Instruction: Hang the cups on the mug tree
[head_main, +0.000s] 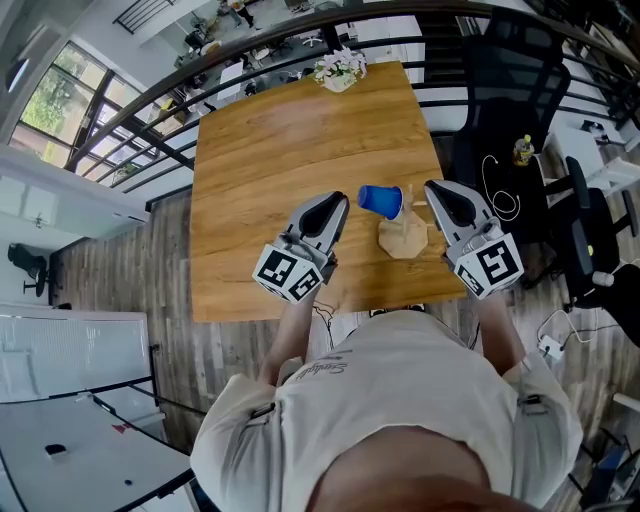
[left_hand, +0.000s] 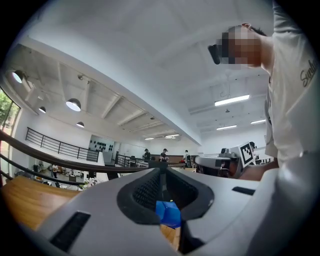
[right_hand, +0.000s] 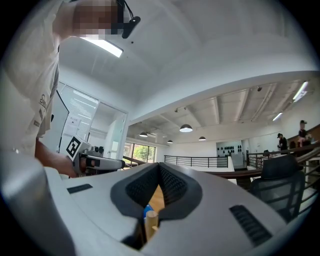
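A blue cup (head_main: 381, 201) hangs tilted on the wooden mug tree (head_main: 404, 238), which stands near the front right of the wooden table (head_main: 260, 160). My left gripper (head_main: 337, 206) is just left of the cup, shut and holding nothing. My right gripper (head_main: 432, 190) is close on the tree's right side, its jaws together and empty. In the left gripper view the blue cup (left_hand: 169, 213) shows below the closed jaw tips (left_hand: 161, 170). In the right gripper view a wooden peg (right_hand: 150, 224) and a sliver of blue cup (right_hand: 146, 209) show beneath the closed tips (right_hand: 160, 167).
A small flower pot (head_main: 339, 70) stands at the table's far edge. A dark railing (head_main: 250, 60) runs behind the table. Black office chairs (head_main: 505, 90) and cables lie on the floor to the right. The person's body is at the near table edge.
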